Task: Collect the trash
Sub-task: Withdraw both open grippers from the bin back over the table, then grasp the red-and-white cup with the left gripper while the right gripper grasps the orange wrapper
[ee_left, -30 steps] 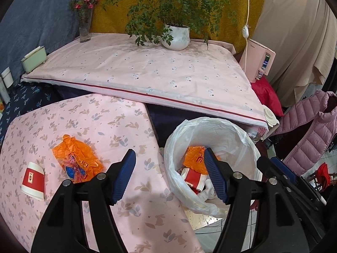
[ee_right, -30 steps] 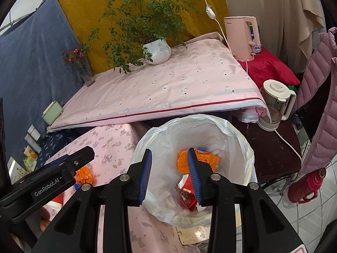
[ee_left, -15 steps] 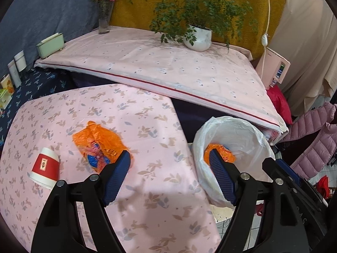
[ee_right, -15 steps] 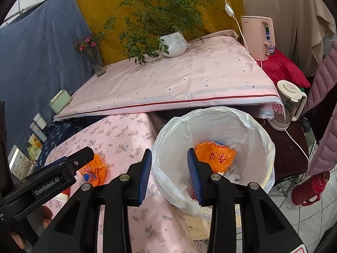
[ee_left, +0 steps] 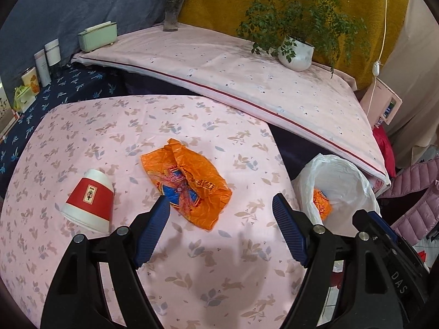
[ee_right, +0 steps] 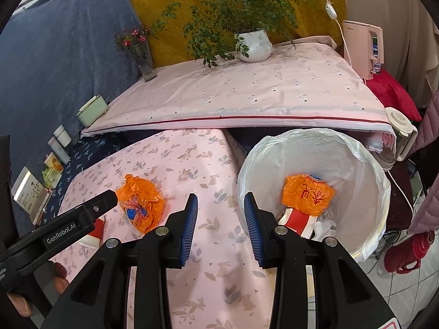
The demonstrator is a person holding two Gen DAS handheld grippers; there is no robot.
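left tongs (ee_left: 219,211): jaws wide apart, nothing between the pads, hovering over the table, tips just short of the orange wrapper; also seen at lower left in right wrist view, black arm marked "GenRobot.AI"
right tongs (ee_right: 221,208): partly open, narrow gap, nothing gripped; over the table edge beside the bin
fingers (ee_right: 59,274): a few fingertips visible under the left tongs' handle, lower left of right wrist view
orange wrapper (ee_left: 186,183): crumpled, flat on the table, blue and red print, just ahead of the left tongs, near the left pad
paper cup (ee_left: 89,204): red and white, on its side on the table, left of the wrapper, apart from it
table (ee_left: 82,126): pink cloth with leaf and rabbit print
bin (ee_right: 365,164): white liner, right of the table, below its edge
in bin: second orange wrapper (ee_right: 307,193) on top, red-and-white cup (ee_right: 297,218) under it, some white paper beside
behind: higher surface with pale pink sheet (ee_left: 247,79), potted plant (ee_left: 296,52), glass vase with flowers (ee_left: 172,13), green box (ee_left: 97,37)
far right: kettle (ee_right: 397,137), red flask (ee_right: 408,249) on tiled floor
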